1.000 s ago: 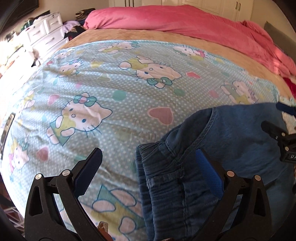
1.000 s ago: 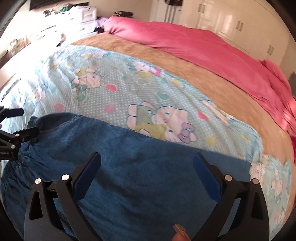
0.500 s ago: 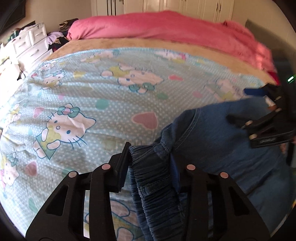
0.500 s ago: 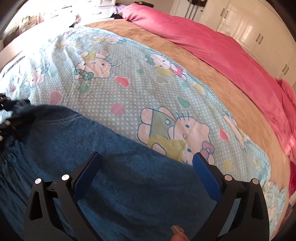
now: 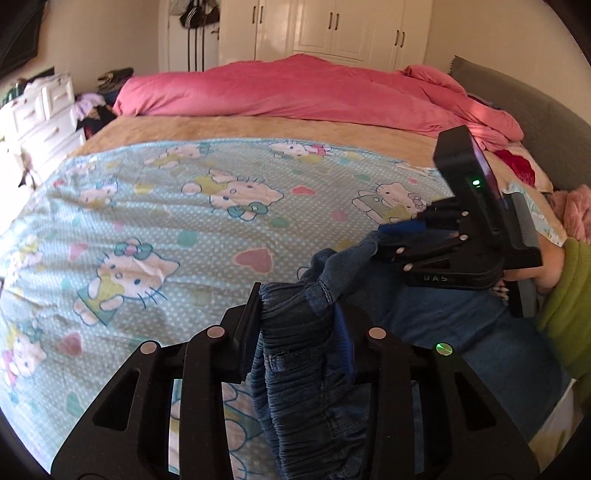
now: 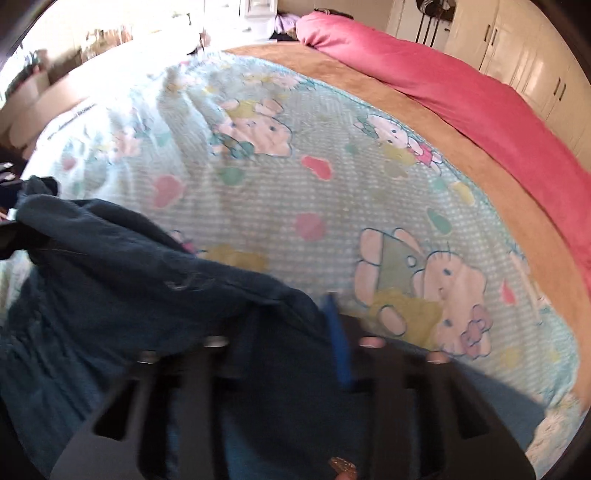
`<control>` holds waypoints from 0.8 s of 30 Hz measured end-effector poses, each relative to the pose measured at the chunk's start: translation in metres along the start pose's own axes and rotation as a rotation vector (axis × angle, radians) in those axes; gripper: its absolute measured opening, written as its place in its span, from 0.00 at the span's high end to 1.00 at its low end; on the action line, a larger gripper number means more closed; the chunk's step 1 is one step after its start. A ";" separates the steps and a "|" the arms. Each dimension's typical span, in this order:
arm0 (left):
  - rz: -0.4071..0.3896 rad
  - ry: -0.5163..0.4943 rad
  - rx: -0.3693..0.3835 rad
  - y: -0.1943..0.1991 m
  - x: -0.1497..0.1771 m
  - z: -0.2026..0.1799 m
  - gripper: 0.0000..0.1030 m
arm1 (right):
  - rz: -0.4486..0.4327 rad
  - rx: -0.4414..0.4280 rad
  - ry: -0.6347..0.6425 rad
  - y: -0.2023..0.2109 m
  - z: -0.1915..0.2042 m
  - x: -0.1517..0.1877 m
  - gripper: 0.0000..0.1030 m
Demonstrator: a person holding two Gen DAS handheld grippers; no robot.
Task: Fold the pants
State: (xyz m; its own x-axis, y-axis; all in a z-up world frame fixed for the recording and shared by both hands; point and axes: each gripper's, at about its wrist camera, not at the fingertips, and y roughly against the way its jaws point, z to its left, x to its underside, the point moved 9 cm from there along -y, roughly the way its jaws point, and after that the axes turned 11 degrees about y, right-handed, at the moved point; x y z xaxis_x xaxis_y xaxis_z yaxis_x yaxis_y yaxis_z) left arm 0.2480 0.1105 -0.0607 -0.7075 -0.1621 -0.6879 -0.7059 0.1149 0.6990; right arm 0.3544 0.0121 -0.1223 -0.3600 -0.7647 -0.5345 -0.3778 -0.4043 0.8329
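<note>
The blue denim pants (image 5: 303, 369) hang at the near edge of the bed. My left gripper (image 5: 295, 325) is shut on their gathered elastic waistband and holds it lifted. My right gripper (image 5: 399, 232) shows in the left wrist view to the right, shut on another part of the waistband edge. In the right wrist view the pants (image 6: 110, 277) drape to the left, and my right gripper (image 6: 295, 332) is closed on the denim. That view is blurred by motion.
A light blue Hello Kitty sheet (image 5: 184, 221) covers the bed over a tan blanket (image 5: 240, 127). A pink duvet (image 5: 314, 92) lies along the far side. A white dresser (image 5: 37, 118) stands at the left. White wardrobes (image 5: 332, 29) line the back wall.
Both grippers were open over the flat pants a second ago. The left shut on the waistband first, then the right shut on the denim. Both have lifted the waistband off the bed.
</note>
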 end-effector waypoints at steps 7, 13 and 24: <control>-0.012 0.038 0.011 0.014 -0.002 0.013 0.73 | -0.150 0.019 -0.155 0.068 0.004 0.005 0.93; -0.022 0.061 0.062 0.041 0.007 0.007 0.73 | -0.264 0.041 -0.189 0.138 0.037 0.020 0.94; -0.004 -0.039 0.051 0.084 0.057 -0.006 0.71 | -0.272 0.006 -0.138 0.193 0.125 0.082 0.94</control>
State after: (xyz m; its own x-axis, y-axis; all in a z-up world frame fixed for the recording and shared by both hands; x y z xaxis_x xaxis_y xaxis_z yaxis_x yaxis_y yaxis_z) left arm 0.1484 0.1051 -0.0396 -0.7048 -0.1241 -0.6985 -0.7088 0.1639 0.6861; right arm 0.1451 -0.0654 -0.0234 -0.3578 -0.5532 -0.7523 -0.4814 -0.5811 0.6562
